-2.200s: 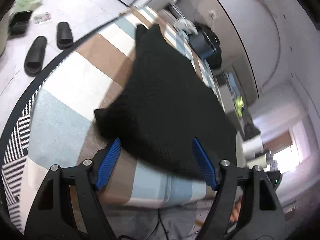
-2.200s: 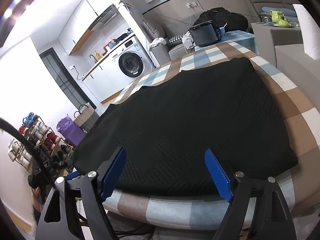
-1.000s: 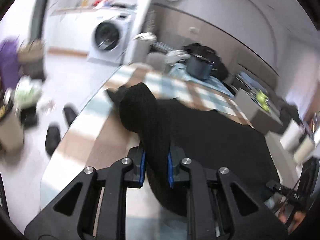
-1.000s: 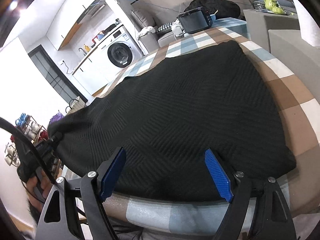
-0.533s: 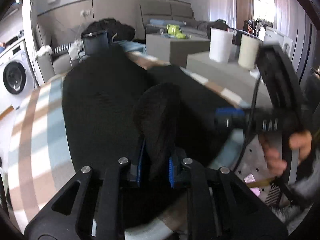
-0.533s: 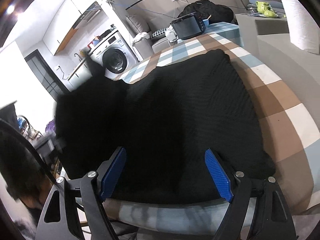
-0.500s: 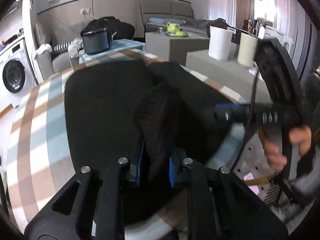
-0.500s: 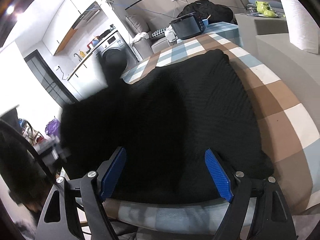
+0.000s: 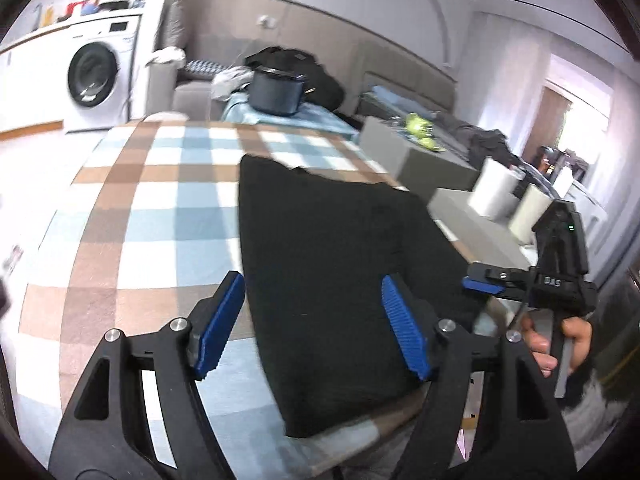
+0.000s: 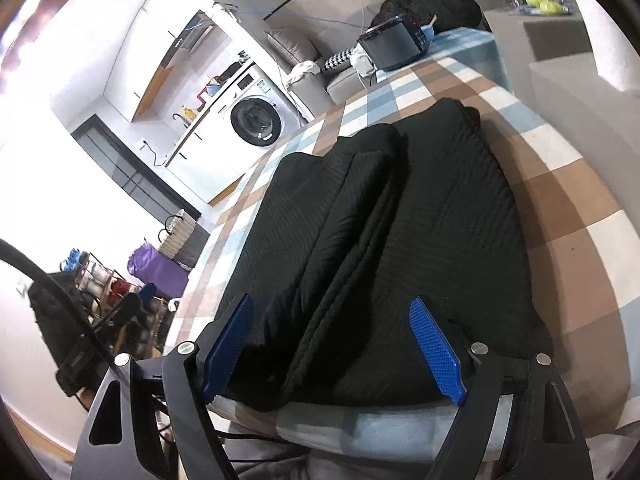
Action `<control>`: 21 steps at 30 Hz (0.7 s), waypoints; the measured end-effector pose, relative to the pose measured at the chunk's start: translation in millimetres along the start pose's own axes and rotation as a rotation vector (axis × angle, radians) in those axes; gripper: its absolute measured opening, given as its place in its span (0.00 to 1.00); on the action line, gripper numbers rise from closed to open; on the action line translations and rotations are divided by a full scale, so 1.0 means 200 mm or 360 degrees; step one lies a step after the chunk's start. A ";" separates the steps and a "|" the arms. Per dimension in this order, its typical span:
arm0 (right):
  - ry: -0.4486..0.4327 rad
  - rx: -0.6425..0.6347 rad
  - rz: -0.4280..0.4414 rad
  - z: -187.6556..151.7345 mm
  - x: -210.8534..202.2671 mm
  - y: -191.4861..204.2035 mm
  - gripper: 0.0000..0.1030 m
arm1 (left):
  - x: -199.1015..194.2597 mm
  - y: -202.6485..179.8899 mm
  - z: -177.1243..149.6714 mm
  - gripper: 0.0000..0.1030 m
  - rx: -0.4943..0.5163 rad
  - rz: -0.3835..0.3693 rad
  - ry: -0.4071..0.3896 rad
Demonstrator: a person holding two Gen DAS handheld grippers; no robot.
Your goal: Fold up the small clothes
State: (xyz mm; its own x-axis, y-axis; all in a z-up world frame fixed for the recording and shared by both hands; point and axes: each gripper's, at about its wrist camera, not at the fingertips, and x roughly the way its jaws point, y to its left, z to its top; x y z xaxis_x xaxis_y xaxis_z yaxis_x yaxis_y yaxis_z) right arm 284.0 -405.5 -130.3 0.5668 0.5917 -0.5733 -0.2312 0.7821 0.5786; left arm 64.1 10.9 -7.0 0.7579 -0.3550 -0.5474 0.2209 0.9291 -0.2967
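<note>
I have the black garment lying folded on the surface, which is covered with a checked cloth in blue, brown and white. Through the left wrist camera it shows as a long dark strip running away from me, its near end close to the surface's front edge. My left gripper hangs over that near end with its jaws opening; the cloth lies below and between the blue pads, but neither pad presses on it, so the garment is let go on this side. In the right wrist view the garment shows one layer laid over another, with a raised fold edge running lengthwise down its middle. My right gripper sits at the near edge of it with jaws spread wide and nothing clamped; the fabric lies under the gap between the pads. At the right of the left wrist view I can see my right hand wrapped around the handle of the other gripper. Beyond the surface stand a washing machine and a dark pot on a blue cloth.
</note>
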 end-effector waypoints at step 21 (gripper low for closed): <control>0.0086 -0.0294 -0.0194 0.56 0.57 0.20 0.10 | 0.52 0.35 0.13 0.67 -0.0157 0.0203 0.0129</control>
State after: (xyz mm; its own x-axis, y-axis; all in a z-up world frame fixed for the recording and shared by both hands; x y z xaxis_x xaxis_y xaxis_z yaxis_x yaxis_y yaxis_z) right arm 427.9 -330.0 -107.4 0.5574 0.4963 -0.6655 -0.3072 0.8680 0.3900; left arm 174.9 41.1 -63.6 0.7229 -0.2458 -0.6457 0.0618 0.9538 -0.2939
